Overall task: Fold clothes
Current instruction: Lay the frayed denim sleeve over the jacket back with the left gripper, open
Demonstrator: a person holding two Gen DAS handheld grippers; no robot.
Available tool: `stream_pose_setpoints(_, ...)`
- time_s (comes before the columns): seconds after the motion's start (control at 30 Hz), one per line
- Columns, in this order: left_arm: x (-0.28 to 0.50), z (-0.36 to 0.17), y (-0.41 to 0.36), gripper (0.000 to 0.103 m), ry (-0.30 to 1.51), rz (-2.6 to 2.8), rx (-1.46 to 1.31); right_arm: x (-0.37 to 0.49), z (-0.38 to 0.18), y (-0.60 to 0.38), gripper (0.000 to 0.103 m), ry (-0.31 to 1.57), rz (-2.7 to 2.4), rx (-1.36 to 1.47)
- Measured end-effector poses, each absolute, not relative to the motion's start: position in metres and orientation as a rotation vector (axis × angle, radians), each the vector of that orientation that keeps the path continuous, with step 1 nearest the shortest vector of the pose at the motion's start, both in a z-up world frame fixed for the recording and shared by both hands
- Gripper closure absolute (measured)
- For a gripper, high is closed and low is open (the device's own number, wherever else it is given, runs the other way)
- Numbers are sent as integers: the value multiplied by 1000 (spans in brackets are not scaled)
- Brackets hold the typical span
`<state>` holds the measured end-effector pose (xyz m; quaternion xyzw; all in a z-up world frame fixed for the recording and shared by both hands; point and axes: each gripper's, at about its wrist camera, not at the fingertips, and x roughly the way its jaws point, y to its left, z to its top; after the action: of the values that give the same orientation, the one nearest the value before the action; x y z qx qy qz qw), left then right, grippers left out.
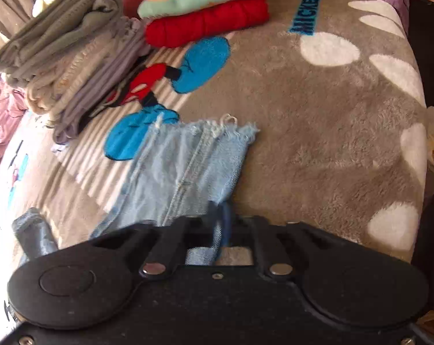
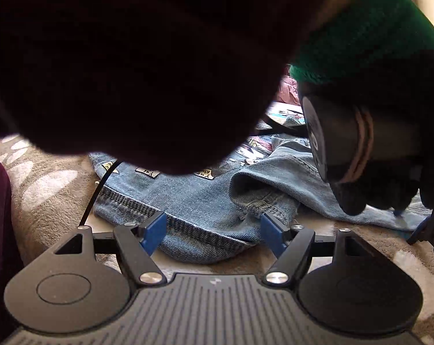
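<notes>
A pair of light blue jeans lies on the bed. In the left wrist view one leg [image 1: 188,166] with a frayed hem stretches forward from my left gripper [image 1: 221,218], which is shut on the denim near its edge. In the right wrist view the jeans [image 2: 194,198], with small patches on them, lie crumpled ahead. My right gripper [image 2: 212,231] stands open, its blue pads [image 2: 153,233] on either side of a folded, stitched edge of the denim. A black-gloved hand [image 2: 384,195] with a green sleeve [image 2: 361,28] holds the left gripper at the right.
A grey fleece blanket [image 1: 317,115] with a cartoon print covers the bed. Folded grey and beige clothes [image 1: 73,57] are stacked at the back left, folded red and mint pieces [image 1: 205,11] behind. Pink cloth [image 1: 1,129] lies far left. A dark shape [image 2: 130,57] blocks the upper right wrist view.
</notes>
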<state>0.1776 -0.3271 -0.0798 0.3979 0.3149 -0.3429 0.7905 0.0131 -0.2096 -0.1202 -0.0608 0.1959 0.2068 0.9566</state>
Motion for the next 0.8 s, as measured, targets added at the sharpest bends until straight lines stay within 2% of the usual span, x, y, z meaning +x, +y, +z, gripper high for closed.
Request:
stream_pose_setpoints(0.1, 184, -33, -285, 103, 599, -652, 677, 11, -117, -212, 31, 392, 410, -127)
stream_pose_setpoints(0.2, 193, 23, -200, 103, 549, -536, 387, 9, -111, -216, 31, 372, 387, -117)
stream_pose_setpoints(0.33, 178, 65, -64, 103, 489, -343, 90, 6, -105, -221, 30, 344, 369, -107)
stream_pose_setpoints(0.47, 172, 40, 56, 102, 549, -117, -174, 12, -103, -217, 27, 331, 356, -111)
stream_pose_setpoints(0.53, 176, 6, 102, 87, 648, 13, -295, 16, -103, -214, 27, 334, 356, -118)
stream_pose_setpoints(0.57, 172, -5, 116, 83, 680, 80, -326, 19, -102, -212, 27, 335, 358, -122)
stream_pose_setpoints(0.67, 151, -18, 127, 81, 654, 77, -374, 29, -100, -211, 25, 334, 357, -136)
stream_pose_setpoints(0.7, 151, -18, 120, 75, 654, 55, -362, 34, -101, -213, 24, 344, 357, -131)
stream_pose_setpoints(0.73, 151, -18, 112, 74, 654, 33, -350, 38, -102, -214, 21, 355, 358, -127)
stream_pose_setpoints(0.8, 158, -18, 89, 73, 661, -30, -289, 47, -105, -216, 21, 375, 359, -117)
